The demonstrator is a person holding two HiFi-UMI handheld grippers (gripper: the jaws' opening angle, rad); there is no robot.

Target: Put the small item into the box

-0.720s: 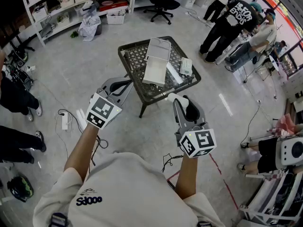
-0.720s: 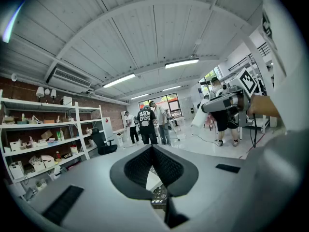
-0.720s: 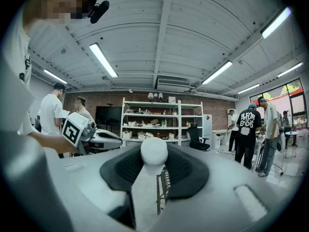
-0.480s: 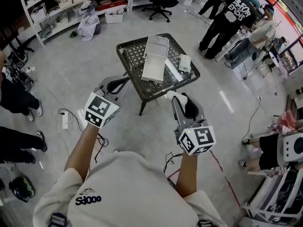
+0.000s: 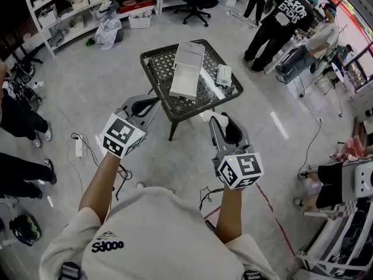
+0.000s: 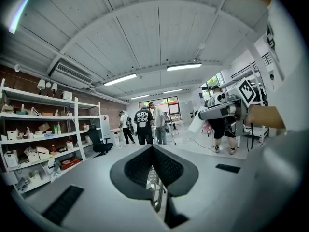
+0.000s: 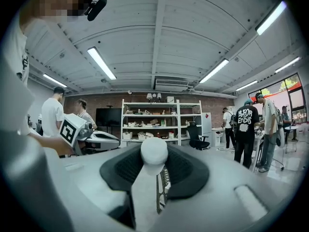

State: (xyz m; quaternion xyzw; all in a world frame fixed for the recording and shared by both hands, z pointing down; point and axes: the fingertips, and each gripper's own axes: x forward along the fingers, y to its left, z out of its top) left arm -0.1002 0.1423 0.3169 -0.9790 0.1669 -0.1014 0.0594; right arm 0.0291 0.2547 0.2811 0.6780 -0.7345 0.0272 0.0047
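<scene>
Right gripper view — small item [image 7: 153, 154] lengthwise, forward

**Left gripper** [image 6: 153, 151]: shell of smooth grey plastic, matt. The pads [image 6: 137, 167] on its jaws are black and rubber-like, with a fine ribbed grain.

**Right gripper** [image 7: 157, 159]: same grey matt shell, same black textured pads on the jaws.

**Small item** [image 7: 153, 151]: white, smooth, with a rounded head; plastic by its look, with a dull sheen.

**Desk** [image 5: 158, 74]: top of dark open weave on thin dark legs. Whether it is wire mesh or wicker cannot be told.

**Box** [image 5: 183, 83]: white, flat-faced, matt; card by its look.

**Floor** [image 5: 76, 92]: grey, smooth and polished, with bright streaks of reflected light.

**Shirt** [image 5: 151, 232]: pale cloth, matt, with dark print.
</scene>
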